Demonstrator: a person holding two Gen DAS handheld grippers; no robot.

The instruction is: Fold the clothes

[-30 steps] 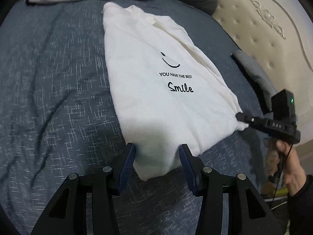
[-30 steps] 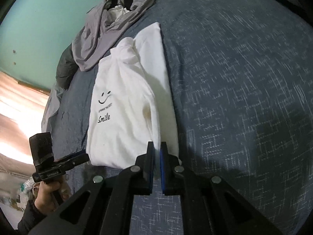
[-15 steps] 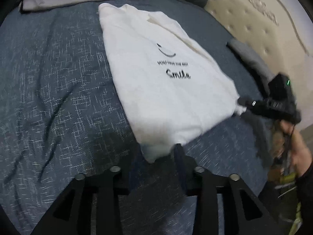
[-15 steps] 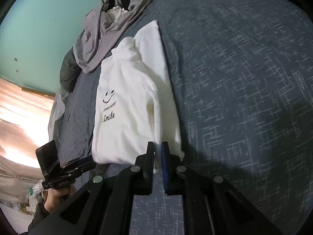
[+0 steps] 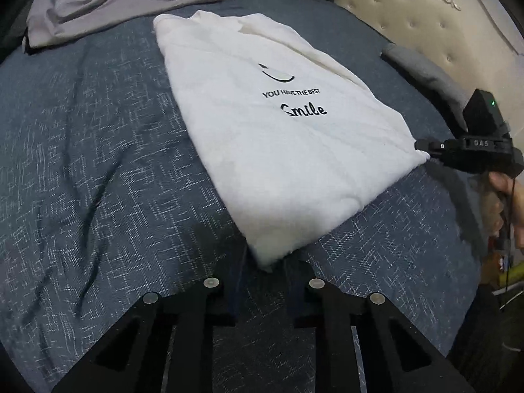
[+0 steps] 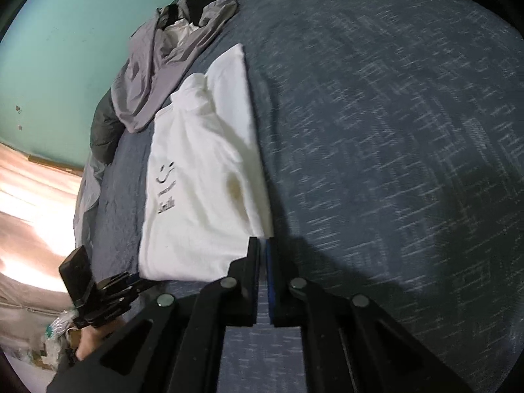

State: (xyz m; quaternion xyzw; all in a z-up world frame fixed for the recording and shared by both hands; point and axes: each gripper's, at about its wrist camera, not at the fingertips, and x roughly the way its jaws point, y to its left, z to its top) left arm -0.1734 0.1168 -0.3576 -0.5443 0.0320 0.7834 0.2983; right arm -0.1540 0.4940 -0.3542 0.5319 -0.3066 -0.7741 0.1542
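Both grippers, left gripper (image 5: 264, 267) and right gripper (image 6: 263, 249), flank shirt (image 5: 278, 137) corners.

Dim, fisheye-warped edges, motion blur, glare low left in right view.

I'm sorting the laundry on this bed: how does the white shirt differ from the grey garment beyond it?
The white shirt lies flat, its sides folded in; the grey garment is a crumpled, unfolded heap. The white shirt carries a printed smile and text and a yellowish stain; the grey garment looks plain. The right gripper pinches a corner of the white shirt; nothing holds the grey garment. Both rest on the blue bedspread.
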